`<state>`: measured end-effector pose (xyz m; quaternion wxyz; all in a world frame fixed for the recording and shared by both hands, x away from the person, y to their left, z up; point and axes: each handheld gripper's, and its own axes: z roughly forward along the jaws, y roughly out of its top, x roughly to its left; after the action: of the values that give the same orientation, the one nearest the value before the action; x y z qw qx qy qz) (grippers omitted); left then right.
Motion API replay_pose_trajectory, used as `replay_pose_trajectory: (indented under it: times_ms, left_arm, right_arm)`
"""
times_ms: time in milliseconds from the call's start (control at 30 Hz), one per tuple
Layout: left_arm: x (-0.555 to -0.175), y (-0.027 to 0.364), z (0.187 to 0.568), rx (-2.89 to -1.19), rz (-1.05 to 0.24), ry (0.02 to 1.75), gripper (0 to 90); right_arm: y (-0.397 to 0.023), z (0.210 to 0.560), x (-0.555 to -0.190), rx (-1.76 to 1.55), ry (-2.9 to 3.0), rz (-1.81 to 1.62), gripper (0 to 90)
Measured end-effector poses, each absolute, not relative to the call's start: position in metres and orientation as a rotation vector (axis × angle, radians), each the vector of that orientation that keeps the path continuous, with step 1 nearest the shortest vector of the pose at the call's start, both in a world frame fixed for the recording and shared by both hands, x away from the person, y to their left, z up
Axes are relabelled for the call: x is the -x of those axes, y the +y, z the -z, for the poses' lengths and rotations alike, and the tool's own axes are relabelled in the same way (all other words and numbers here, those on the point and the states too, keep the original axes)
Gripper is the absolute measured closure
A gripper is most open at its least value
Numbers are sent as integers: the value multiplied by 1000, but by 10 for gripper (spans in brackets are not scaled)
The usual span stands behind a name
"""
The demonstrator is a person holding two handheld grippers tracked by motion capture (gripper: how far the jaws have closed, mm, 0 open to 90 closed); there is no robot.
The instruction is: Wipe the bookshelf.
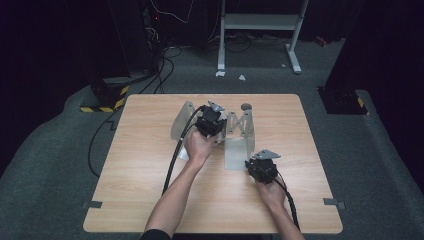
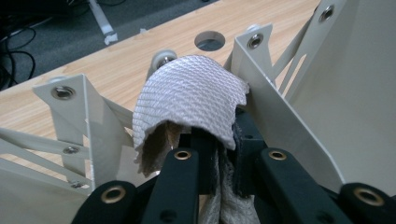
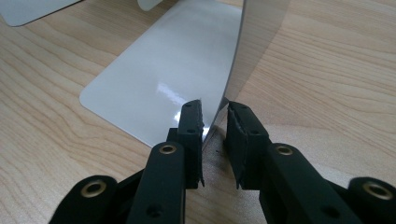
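Both grippers work at a pale metal folding rack on the wooden table in the high view. Held by the left hand, the left gripper sits against the rack's upper middle, its cable trailing back toward the person. Nearer the person and to that gripper's right, the right gripper rests at the near corner of the rack's flat end plate, held by the right hand.

Seen from the left gripper view, the left gripper has its jaws pinched on a white woven cloth. The cloth arches up over the jaw tips and hangs down between them. Riveted rack arms rise on both sides of the jaws, close against the cloth. Beyond the cloth, a round hole shows in the tabletop.

Seen from the right gripper view, the right gripper has its jaws set on either side of an upright thin plate edge; a small gap shows, and I cannot tell whether they clamp it. Ahead and left of the jaws, the rack's flat base plate lies on the wood.
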<state>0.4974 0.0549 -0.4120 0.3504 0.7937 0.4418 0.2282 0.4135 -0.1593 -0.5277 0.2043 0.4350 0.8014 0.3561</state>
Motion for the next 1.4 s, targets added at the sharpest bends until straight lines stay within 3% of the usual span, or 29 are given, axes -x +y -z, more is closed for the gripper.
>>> replay_pose_trajectory:
  times_ms: [1400]
  left_arm:
    - [-496,65,468,-2096,-532,1242,821]
  right_arm:
    - [-160,528,-414,-1216,2241,-1003,767]
